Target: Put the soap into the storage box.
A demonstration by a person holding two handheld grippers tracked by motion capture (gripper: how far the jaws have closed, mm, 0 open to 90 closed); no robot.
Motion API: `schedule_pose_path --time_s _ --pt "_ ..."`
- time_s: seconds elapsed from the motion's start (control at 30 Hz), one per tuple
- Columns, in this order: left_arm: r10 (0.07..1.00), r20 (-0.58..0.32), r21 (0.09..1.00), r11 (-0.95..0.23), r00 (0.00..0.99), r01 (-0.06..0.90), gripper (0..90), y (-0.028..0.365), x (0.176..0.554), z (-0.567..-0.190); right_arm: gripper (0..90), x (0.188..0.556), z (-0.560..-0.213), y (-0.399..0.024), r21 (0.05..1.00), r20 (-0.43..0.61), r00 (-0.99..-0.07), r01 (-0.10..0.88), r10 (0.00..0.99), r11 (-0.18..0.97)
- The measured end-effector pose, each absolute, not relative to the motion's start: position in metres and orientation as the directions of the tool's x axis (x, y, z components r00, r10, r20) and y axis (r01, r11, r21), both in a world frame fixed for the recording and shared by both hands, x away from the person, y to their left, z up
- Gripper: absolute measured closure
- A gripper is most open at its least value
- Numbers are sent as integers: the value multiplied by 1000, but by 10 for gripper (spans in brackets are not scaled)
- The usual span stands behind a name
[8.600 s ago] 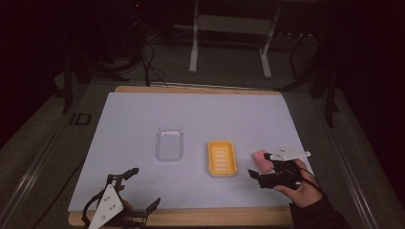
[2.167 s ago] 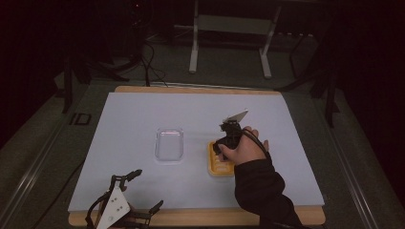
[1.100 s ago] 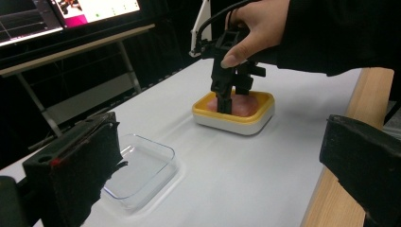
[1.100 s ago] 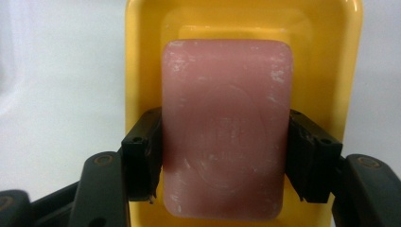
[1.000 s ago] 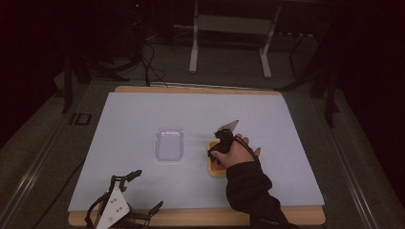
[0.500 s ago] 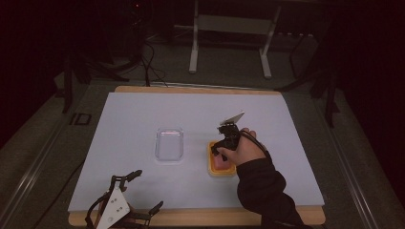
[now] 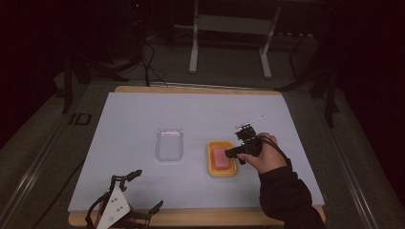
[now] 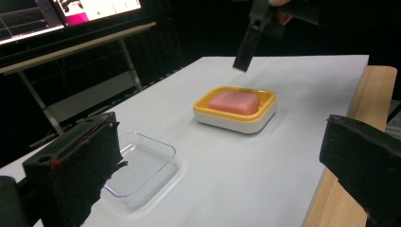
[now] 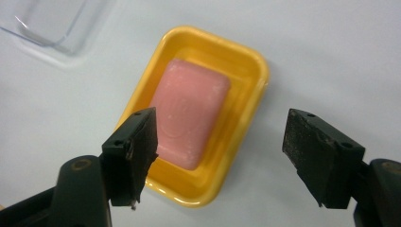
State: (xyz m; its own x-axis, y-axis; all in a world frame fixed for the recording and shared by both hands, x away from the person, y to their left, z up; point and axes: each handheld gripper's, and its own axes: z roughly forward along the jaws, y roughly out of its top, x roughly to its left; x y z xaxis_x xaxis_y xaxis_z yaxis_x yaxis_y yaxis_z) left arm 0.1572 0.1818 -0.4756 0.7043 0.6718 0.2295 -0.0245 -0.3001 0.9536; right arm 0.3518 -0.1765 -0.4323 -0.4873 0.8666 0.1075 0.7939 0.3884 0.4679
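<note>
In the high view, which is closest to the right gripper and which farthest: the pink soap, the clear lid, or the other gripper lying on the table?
From the right gripper:
1. Pink soap, in the yellow dish beside it.
2. Clear lid, farther left, mid-table.
3. Left gripper, at the near left edge.

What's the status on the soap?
Right gripper open, jaws just opened, nothing between them. Pink soap sits in yellow dish. Left gripper idle, open. Nothing blocking.
</note>
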Motion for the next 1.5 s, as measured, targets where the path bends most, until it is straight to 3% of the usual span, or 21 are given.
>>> schedule_pose_path --time_s 0.17,0.43,1.07,1.5 --pt "672 230 953 -301 704 -25 3 181 157 -476 274 345 -429 -193 531 117 -492 765 863 364" --pt "673 229 954 -300 703 -23 3 181 157 -476 268 338 -431 -223 649 46 -544 654 838 389" --pt "675 230 953 -303 702 -20 3 181 158 -476 249 311 -460 -284 682 1 -467 647 884 342" --pt "674 230 953 -303 702 -21 3 181 157 -476 249 291 -478 -298 729 -10 -427 616 904 299"
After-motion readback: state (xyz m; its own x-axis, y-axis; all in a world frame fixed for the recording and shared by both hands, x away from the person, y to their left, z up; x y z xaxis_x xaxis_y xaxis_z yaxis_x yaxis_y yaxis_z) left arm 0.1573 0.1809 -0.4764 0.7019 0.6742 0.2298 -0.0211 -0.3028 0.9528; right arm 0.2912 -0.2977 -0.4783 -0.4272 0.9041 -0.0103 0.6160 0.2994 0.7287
